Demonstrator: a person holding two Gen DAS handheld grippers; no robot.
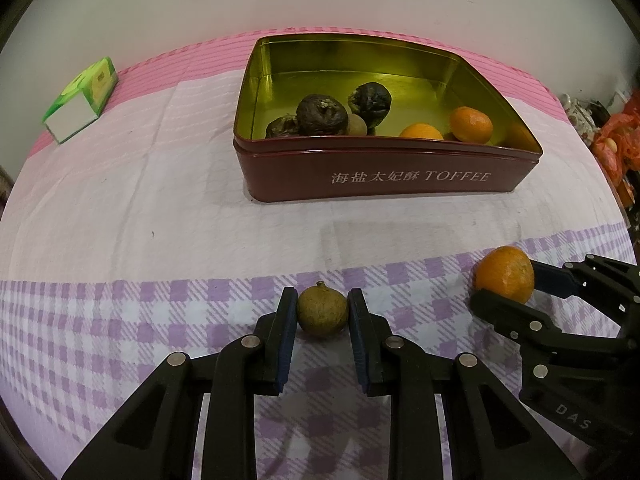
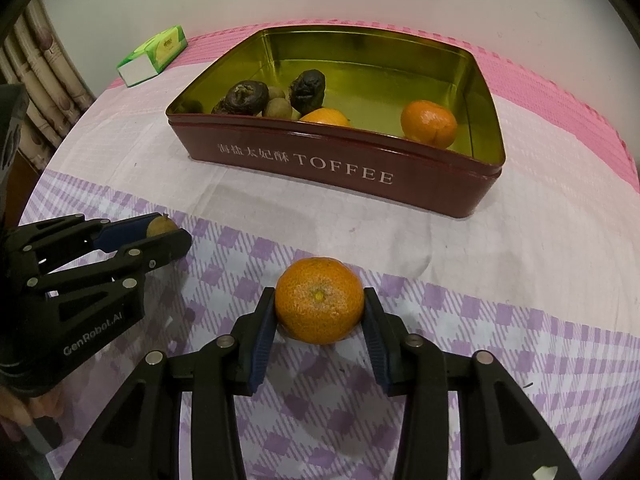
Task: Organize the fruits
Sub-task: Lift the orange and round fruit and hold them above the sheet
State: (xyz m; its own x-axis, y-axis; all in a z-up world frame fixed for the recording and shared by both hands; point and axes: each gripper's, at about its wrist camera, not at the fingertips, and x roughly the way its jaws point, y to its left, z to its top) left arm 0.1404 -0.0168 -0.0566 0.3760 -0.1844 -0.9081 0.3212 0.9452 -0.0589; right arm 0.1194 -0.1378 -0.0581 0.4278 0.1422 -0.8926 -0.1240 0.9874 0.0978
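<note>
My left gripper [image 1: 322, 308] is shut on a small green-brown fruit [image 1: 322, 311] that rests on the checked cloth; it also shows in the right wrist view [image 2: 162, 227]. My right gripper [image 2: 319, 307] is shut on an orange tangerine [image 2: 319, 300], also low on the cloth; the left wrist view shows it at the right [image 1: 505, 274]. A dark red TOFFEE tin [image 1: 384, 178] stands behind, open, gold inside. It holds dark shrivelled fruits [image 1: 322, 115], a small pale fruit [image 1: 357, 125] and two tangerines [image 1: 471, 124].
A green tissue box [image 1: 80, 98] lies at the far left on the pink striped part of the cloth. The table edge curves down at the right, with clutter [image 1: 612, 148] beyond it. A curtain [image 2: 44, 76] hangs at the left.
</note>
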